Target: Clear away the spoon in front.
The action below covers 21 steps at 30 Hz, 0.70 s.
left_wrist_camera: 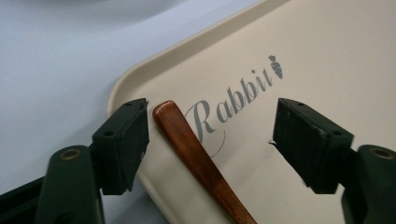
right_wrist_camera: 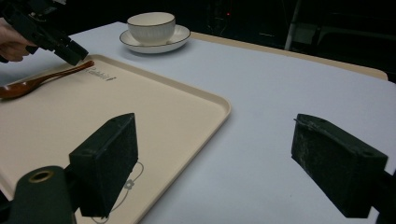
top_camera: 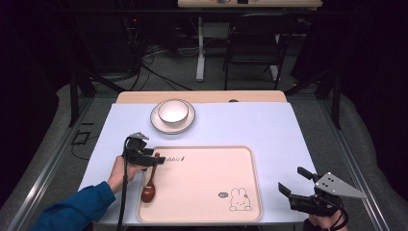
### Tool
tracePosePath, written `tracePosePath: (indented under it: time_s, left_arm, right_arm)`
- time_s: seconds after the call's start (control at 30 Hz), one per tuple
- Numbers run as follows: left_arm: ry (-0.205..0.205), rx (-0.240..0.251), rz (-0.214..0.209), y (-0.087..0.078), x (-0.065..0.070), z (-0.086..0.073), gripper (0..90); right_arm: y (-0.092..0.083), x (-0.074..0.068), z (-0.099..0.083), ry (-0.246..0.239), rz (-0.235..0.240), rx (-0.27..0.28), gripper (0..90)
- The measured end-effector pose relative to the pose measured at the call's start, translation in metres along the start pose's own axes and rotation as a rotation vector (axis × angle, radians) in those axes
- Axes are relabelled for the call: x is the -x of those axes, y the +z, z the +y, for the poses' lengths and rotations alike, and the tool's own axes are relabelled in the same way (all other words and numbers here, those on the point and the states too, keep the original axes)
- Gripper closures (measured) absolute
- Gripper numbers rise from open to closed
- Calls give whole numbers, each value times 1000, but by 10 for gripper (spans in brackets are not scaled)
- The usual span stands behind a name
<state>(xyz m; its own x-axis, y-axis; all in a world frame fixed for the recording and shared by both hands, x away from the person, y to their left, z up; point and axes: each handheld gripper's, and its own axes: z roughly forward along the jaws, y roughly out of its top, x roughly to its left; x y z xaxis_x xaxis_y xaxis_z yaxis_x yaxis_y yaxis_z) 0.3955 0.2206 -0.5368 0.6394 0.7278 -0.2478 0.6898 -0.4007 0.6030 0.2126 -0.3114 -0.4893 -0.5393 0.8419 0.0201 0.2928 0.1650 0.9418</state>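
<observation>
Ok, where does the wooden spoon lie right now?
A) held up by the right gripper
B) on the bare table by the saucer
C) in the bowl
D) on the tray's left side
D: the wooden spoon rests on the tray, handle between the open left gripper jaws.

— What do we count on the table?

— We count one tray (top_camera: 202,211), beige, with one rabbit drawing (top_camera: 239,199) in its corner and one printed word (left_wrist_camera: 236,98) by the opposite edge.

— Cutlery?

— We see one wooden spoon (top_camera: 149,185), nothing else of that kind.

— And crockery?

— One bowl (top_camera: 172,110) and one saucer (top_camera: 159,125). That makes two pieces.

— Grippers?

— We have two: one left gripper (top_camera: 153,160), one right gripper (top_camera: 293,182), each with two black jaws.

— Beyond the table?

— We make out one dark chair (top_camera: 252,41).
</observation>
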Motion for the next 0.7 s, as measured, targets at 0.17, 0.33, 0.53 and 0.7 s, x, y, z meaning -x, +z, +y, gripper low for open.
tracePosePath:
  time_s: [0.17,0.33,0.53,0.7]
  left_arm:
    - [25,9,17,-6,3,2,199]
    - [56,45,37,-17,9,5,161]
    - [93,112,62,-38,17,7,145]
    - [133,178,99,-60,27,9,120]
  right_arm:
    - [0,0,0,1,0,0,137]
    - [0,0,0,5,1,-3,137]
    - [0,0,0,3,3,-2,137]
    - [1,0,0,3,3,-3,137]
